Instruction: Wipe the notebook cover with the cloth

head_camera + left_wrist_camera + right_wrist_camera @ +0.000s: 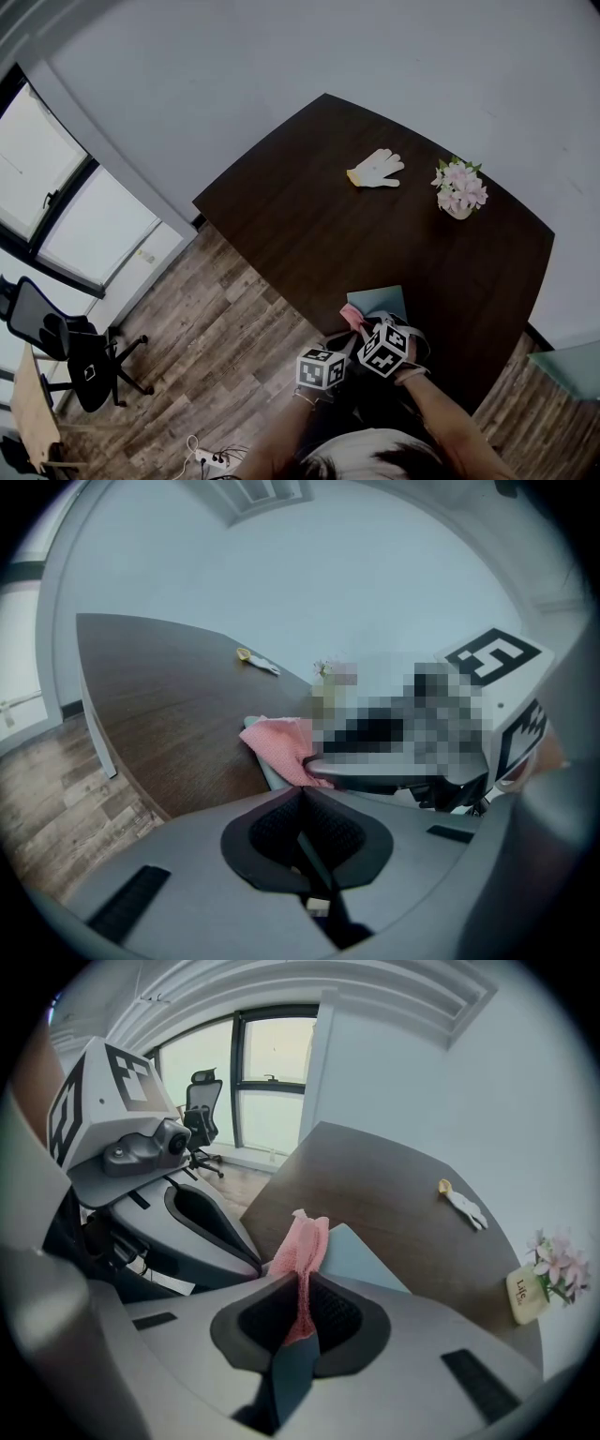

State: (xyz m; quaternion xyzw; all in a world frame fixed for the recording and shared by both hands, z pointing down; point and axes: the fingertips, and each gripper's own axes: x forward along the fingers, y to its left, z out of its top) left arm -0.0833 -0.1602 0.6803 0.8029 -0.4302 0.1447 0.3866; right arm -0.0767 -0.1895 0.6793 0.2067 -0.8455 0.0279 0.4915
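The right tool (307,1277) has its jaws closed on the pink cloth (306,1239), which stands up from between them. The pale blue notebook (360,1256) lies on the dark worktop (394,1194), just ahead of this tool. The left tool (303,794), close beside the right one, has its jaws together with nothing between them.

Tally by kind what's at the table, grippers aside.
notebook: 1
cloth: 1
glove: 1
flower pot: 1
Total: 4
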